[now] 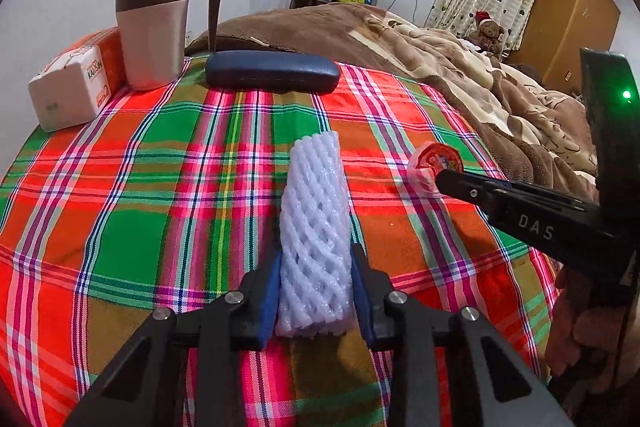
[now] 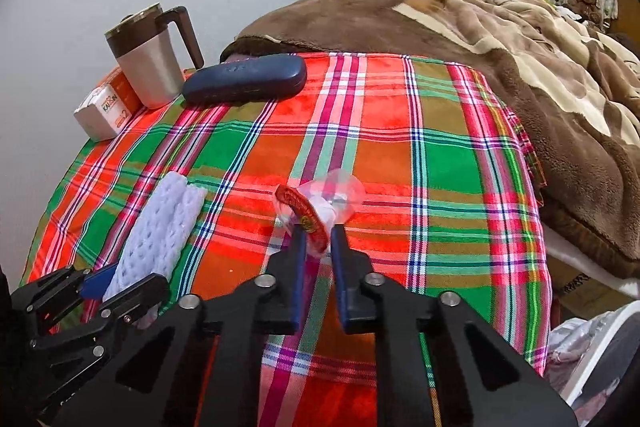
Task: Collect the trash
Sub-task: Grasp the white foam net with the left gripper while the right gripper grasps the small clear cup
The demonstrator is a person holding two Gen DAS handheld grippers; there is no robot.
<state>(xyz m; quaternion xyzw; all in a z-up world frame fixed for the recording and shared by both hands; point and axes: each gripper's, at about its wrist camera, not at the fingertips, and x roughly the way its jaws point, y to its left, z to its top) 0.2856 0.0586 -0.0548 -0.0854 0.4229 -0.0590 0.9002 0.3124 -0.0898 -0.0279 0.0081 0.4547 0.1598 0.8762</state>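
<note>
My left claw (image 1: 316, 291) is nearly closed on the near end of the white foam fruit net (image 1: 316, 227), whose long axis runs straight ahead of it along the plaid cloth (image 1: 140, 187), while my right claw (image 2: 318, 247) has pinched almost fully shut on the red-and-clear plastic wrapper (image 2: 316, 207) at its tips, just right of the net. Both pieces of trash lie on the cloth in hand, so I judge lifting comes next. The glasses case (image 1: 272, 71), mug (image 1: 154, 27) and tissue pack (image 1: 72, 87) sit well beyond, blocking nothing.
</note>
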